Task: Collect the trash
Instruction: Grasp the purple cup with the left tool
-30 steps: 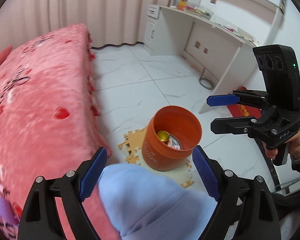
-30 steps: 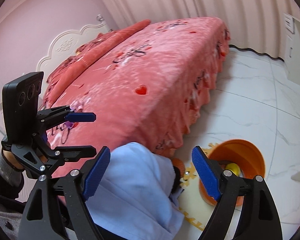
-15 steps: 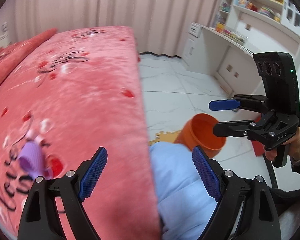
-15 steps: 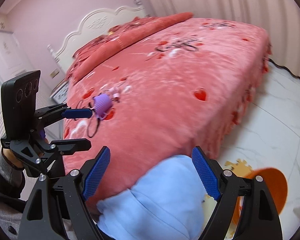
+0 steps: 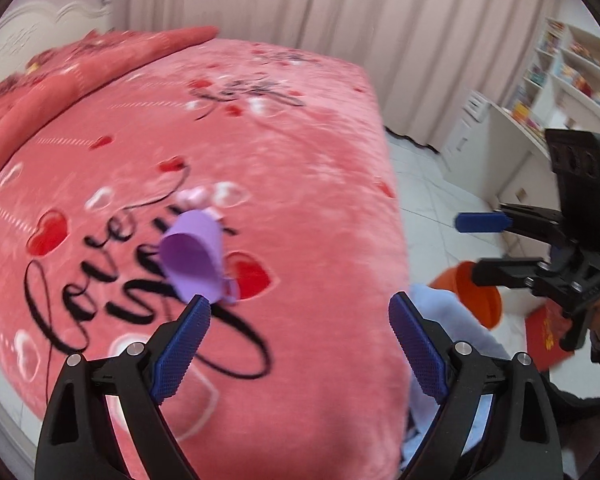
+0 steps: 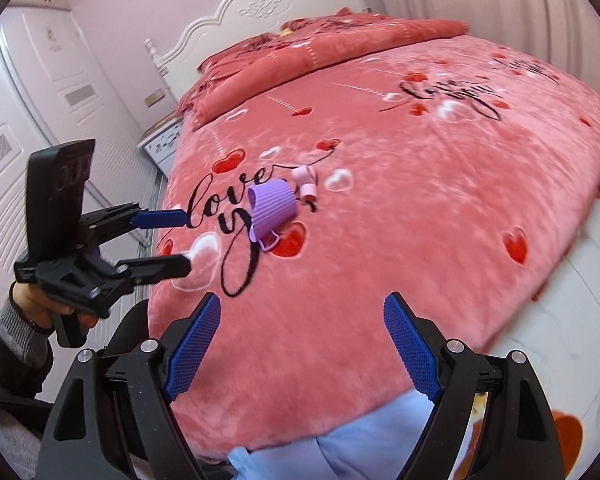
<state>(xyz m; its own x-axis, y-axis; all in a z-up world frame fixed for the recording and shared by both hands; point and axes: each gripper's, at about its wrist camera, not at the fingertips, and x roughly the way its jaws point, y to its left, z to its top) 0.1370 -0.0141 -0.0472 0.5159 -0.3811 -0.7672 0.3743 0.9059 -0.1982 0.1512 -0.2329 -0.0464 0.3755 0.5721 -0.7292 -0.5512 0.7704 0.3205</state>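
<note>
A purple ribbed paper cup (image 5: pixel 196 258) lies on its side on the pink bed (image 5: pixel 300 168), with a small pink crumpled piece (image 5: pixel 194 196) just behind it. Both also show in the right wrist view: the cup (image 6: pixel 272 208) and the pink piece (image 6: pixel 306 184). My left gripper (image 5: pixel 300 344) is open and empty over the bed, the cup just beyond its left fingertip. My right gripper (image 6: pixel 302 344) is open and empty above the bed's near edge. The orange bin (image 5: pixel 476 296) stands on the floor right of the bed.
A light blue cloth-covered shape (image 6: pixel 340 444) sits between me and the bed edge. A white desk with shelves (image 5: pixel 532 120) stands at the right wall. A red booklet (image 5: pixel 548 336) lies on the floor. The white headboard (image 6: pixel 260 16) and a door (image 6: pixel 40 92) are at the far left.
Both grippers have swung left, away from the orange bin and over the bed. The purple cup has come into view and now lies close ahead of the left gripper. Both stayed open.
</note>
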